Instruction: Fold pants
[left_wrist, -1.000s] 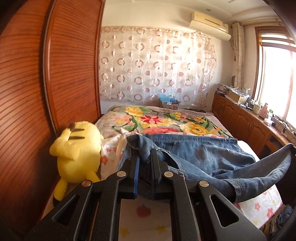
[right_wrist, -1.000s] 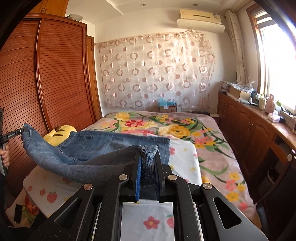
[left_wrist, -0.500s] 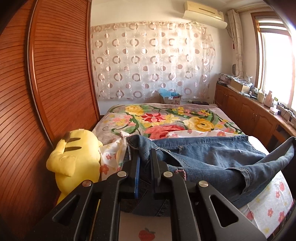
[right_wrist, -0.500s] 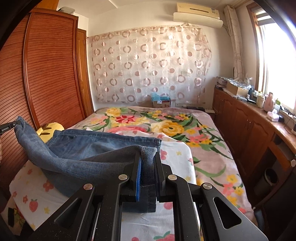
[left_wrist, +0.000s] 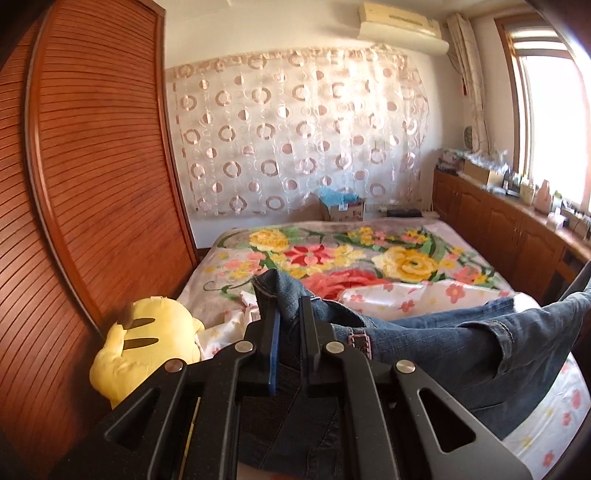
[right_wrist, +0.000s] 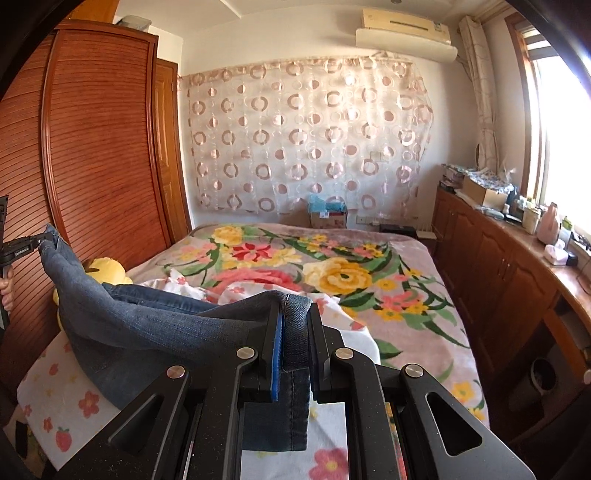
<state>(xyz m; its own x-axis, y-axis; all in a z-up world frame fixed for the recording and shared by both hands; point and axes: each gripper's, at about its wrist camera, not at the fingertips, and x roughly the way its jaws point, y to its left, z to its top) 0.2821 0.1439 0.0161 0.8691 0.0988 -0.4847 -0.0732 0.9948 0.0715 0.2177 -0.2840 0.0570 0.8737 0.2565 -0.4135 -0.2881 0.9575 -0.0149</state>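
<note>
Blue denim pants (left_wrist: 443, 343) hang stretched between my two grippers above the near end of the bed. My left gripper (left_wrist: 288, 306) is shut on one end of the pants at their left side. My right gripper (right_wrist: 295, 314) is shut on the other end of the pants (right_wrist: 155, 325), whose hem sticks up between the fingers. In the right wrist view the left gripper (right_wrist: 37, 242) shows at the far left, pinching the denim. The pants sag between the grippers toward the white flowered sheet (right_wrist: 74, 398).
The bed has a big floral blanket (right_wrist: 332, 266). A yellow plush toy (left_wrist: 147, 343) lies at the bed's left edge against the wooden wardrobe (left_wrist: 92, 184). Wooden cabinets (right_wrist: 498, 266) with clutter run along the right under the window. A box (right_wrist: 328, 214) stands by the curtain.
Both grippers have lifted and drawn back with the pants. The denim now hangs higher, folded over itself, with less of it spread flat on the bed.
</note>
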